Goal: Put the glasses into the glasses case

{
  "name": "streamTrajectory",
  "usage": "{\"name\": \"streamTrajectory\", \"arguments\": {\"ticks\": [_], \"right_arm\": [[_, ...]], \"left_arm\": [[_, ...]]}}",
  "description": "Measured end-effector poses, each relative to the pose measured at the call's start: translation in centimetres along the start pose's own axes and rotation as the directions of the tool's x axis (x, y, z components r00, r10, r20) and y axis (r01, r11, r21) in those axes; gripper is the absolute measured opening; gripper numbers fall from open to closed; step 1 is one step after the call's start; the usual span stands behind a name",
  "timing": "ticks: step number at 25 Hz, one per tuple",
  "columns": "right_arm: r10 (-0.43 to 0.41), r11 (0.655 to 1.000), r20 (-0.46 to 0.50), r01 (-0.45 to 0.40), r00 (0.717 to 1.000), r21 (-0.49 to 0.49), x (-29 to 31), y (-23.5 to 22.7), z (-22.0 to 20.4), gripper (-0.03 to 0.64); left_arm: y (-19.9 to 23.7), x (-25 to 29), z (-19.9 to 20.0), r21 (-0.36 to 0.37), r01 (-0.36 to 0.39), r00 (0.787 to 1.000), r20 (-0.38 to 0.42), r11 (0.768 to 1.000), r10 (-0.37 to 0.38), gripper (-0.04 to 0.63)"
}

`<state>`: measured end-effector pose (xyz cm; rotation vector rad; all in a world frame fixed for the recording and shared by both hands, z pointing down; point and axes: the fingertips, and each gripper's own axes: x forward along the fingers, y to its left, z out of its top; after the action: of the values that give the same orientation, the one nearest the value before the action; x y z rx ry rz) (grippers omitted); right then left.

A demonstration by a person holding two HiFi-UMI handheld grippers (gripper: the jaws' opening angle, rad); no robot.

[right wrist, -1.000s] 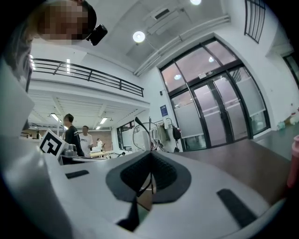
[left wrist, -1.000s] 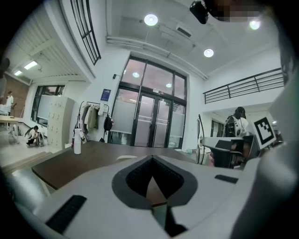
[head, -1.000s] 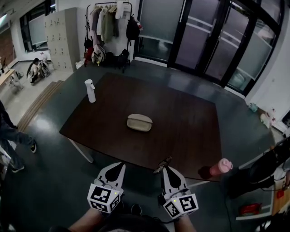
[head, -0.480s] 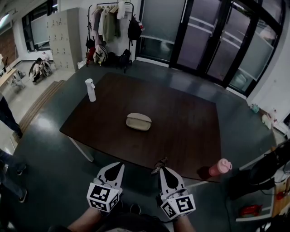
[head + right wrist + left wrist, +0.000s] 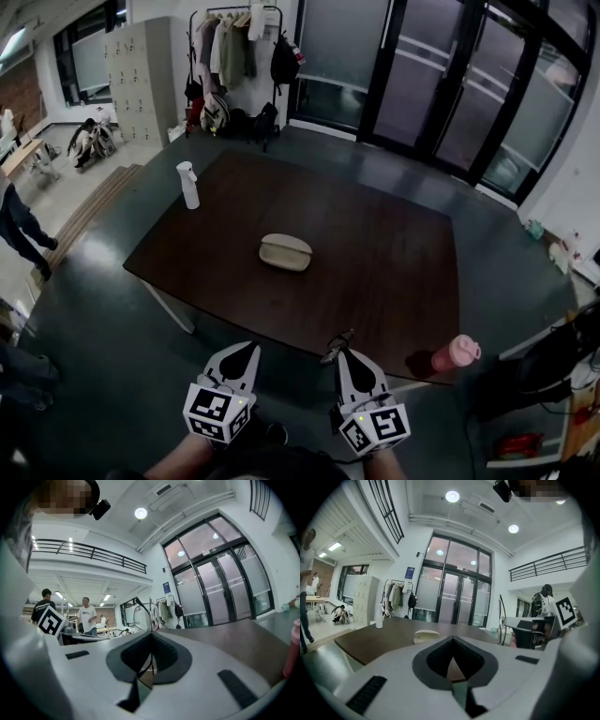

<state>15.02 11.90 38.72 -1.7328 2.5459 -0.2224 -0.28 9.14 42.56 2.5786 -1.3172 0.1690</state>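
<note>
Jaws of the right gripper (image 5: 342, 350) are pressed together on the glasses (image 5: 335, 344). In the right gripper view the thin frame runs down into the seam between the pads and a lens (image 5: 142, 616) stands up above the tips. The left gripper (image 5: 246, 346) has its jaws closed tip to tip with nothing in them (its own view shows only bare table through the notch).

Very little has changed over the last second. Both grippers hang at the near edge of the dark table (image 5: 375, 267), about where they were, having sunk only slightly in the head view. The glasses are held off the table edge just as before. The beige glasses case (image 5: 285, 252) lies untouched in the middle of the table, well apart from both grippers. Its lid looks shut, though at this distance that is a judgement.

So the task has not advanced. The glasses are in hand, but the carry to the case has hardly begun, and the case probably needs opening first, a job for the free left gripper. A white spray bottle (image 5: 187, 186) and a pink bottle (image 5: 457, 352) stand clear of the path.
</note>
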Motion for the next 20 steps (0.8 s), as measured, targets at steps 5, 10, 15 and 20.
{"name": "streamTrajectory", "arguments": {"ticks": [5,10,15,20], "right_arm": [[0.005,1.0,-0.023,-0.005,1.0,0.017,1.2,-0.4,-1.1,-0.012],[0.008,1.0,-0.029,-0.008,1.0,-0.003,4.2,-0.7,-1.2,-0.012],[-0.007,1.0,-0.041,0.006,0.999,-0.014,7.7,-1.6,-1.3,-0.012],[-0.019,1.0,-0.06,0.018,0.998,-0.017,12.1,-2.9,-1.6,-0.012]], "left_arm": [[1.0,0.5,-0.6,-0.004,-0.018,1.0,-0.008,1.0,0.017,0.003],[3.9,2.9,-0.7,-0.001,-0.031,0.999,-0.02,1.0,0.031,0.003],[7.0,6.3,0.1,0.01,-0.023,1.0,-0.02,1.0,0.023,0.003],[10.1,10.5,0.5,0.02,-0.001,0.999,-0.046,1.0,0.002,0.003]]}}
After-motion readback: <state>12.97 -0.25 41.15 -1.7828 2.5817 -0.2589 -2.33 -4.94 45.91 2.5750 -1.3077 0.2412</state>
